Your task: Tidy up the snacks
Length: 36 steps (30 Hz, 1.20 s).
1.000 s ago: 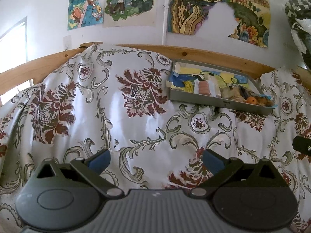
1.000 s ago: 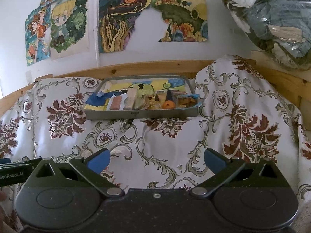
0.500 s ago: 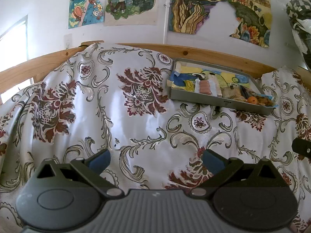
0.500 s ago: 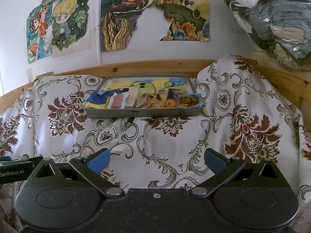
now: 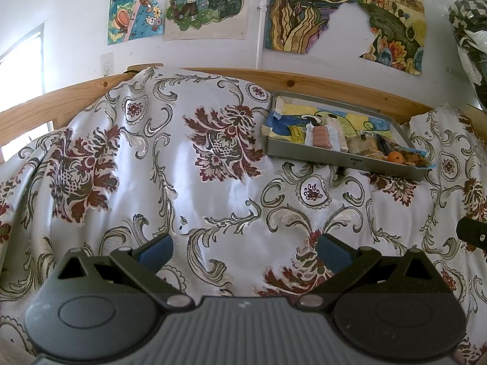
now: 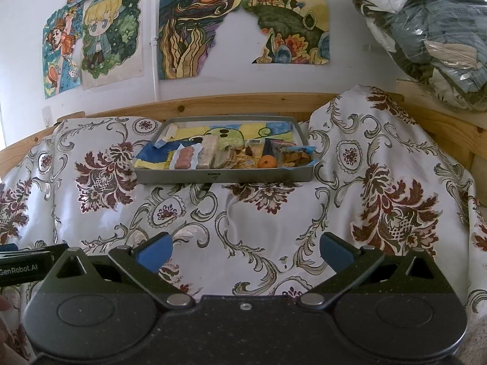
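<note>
Snacks [image 6: 231, 156] in rectangular grey metal tray [image 6: 225, 177], glossy floral cloth [image 6: 213, 222], left gripper [image 5: 243, 251] and right gripper [image 6: 245, 251] spread, empty

- One grey tray [image 6: 223, 177] on the flowered cloth [image 6: 274, 228].
- One orange round fruit [image 6: 267, 161] inside.
- One clear pack of pink sausages [image 6: 185, 161].
- Several more snack packs, too crowded for exact count.
- Two grippers: left gripper [image 5: 243, 251], right gripper [image 6: 245, 251], each with two blue-tipped fingers spread wide.
- Four drawings [image 6: 188, 27] on the wall.

Both wrist views face the distant tray [image 5: 341, 157] [image 6: 223, 176].
</note>
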Each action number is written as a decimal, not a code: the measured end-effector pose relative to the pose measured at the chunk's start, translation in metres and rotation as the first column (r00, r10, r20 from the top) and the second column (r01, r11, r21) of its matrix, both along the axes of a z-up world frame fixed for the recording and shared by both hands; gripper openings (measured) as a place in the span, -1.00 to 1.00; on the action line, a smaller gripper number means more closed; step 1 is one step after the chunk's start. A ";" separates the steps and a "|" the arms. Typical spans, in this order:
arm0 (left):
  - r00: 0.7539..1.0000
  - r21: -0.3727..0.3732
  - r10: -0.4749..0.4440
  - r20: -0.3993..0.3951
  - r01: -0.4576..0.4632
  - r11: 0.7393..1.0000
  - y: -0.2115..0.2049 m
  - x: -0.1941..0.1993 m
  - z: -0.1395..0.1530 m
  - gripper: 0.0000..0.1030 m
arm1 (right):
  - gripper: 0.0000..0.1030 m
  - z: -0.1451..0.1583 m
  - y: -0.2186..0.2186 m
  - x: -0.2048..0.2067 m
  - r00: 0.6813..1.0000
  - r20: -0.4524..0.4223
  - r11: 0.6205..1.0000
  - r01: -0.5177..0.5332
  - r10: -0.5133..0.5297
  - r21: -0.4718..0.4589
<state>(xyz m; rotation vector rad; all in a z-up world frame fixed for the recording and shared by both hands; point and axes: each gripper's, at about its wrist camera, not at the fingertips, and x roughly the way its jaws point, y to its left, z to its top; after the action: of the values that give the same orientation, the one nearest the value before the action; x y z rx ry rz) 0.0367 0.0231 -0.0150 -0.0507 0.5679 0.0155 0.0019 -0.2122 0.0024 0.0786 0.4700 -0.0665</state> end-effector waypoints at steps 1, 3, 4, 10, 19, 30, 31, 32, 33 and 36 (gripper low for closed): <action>1.000 -0.001 0.001 -0.001 -0.001 1.000 0.000 0.000 0.000 0.99 | 0.99 0.000 0.000 0.000 1.000 0.000 1.000 0.000 0.000 0.000; 1.000 -0.005 0.003 -0.001 -0.003 1.000 0.000 -0.001 0.000 0.99 | 0.99 0.000 0.000 0.000 1.000 0.000 1.000 0.000 0.000 0.001; 1.000 -0.006 0.005 -0.001 -0.005 1.000 0.000 -0.001 0.000 0.99 | 0.99 0.000 0.000 0.000 1.000 -0.001 1.000 0.001 -0.001 0.001; 1.000 -0.006 0.006 -0.001 -0.006 1.000 0.000 -0.002 0.000 0.99 | 0.99 0.000 0.000 0.000 1.000 -0.001 1.000 0.001 -0.001 0.000; 1.000 -0.007 0.006 -0.002 -0.006 1.000 0.001 -0.001 0.000 0.99 | 0.99 0.000 0.001 0.000 1.000 -0.002 1.000 0.001 -0.001 0.000; 1.000 -0.006 0.016 0.004 -0.016 1.000 0.001 -0.003 0.001 0.99 | 0.99 0.000 0.001 0.000 1.000 -0.002 1.000 0.001 -0.001 -0.001; 1.000 0.000 0.021 0.005 -0.021 1.000 0.000 -0.004 0.001 0.99 | 0.99 0.000 0.000 0.000 1.000 -0.001 1.000 0.001 -0.001 -0.001; 1.000 0.008 0.026 0.003 -0.026 1.000 -0.002 -0.004 0.002 0.99 | 0.99 0.000 0.000 0.000 1.000 -0.001 1.000 0.001 -0.001 -0.001; 1.000 0.019 0.027 -0.008 -0.027 0.999 -0.003 -0.004 0.002 0.99 | 0.99 0.000 0.000 0.000 1.000 -0.001 1.000 0.001 -0.001 -0.001; 0.999 0.039 0.030 -0.019 -0.030 0.999 -0.006 -0.004 0.002 0.99 | 0.99 0.000 0.000 0.000 1.000 -0.002 1.000 0.001 -0.001 -0.001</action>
<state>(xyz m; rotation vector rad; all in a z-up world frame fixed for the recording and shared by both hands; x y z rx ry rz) 0.0331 0.0174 -0.0125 -0.0215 0.5862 0.0561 0.0018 -0.2118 0.0023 0.0776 0.4718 -0.0675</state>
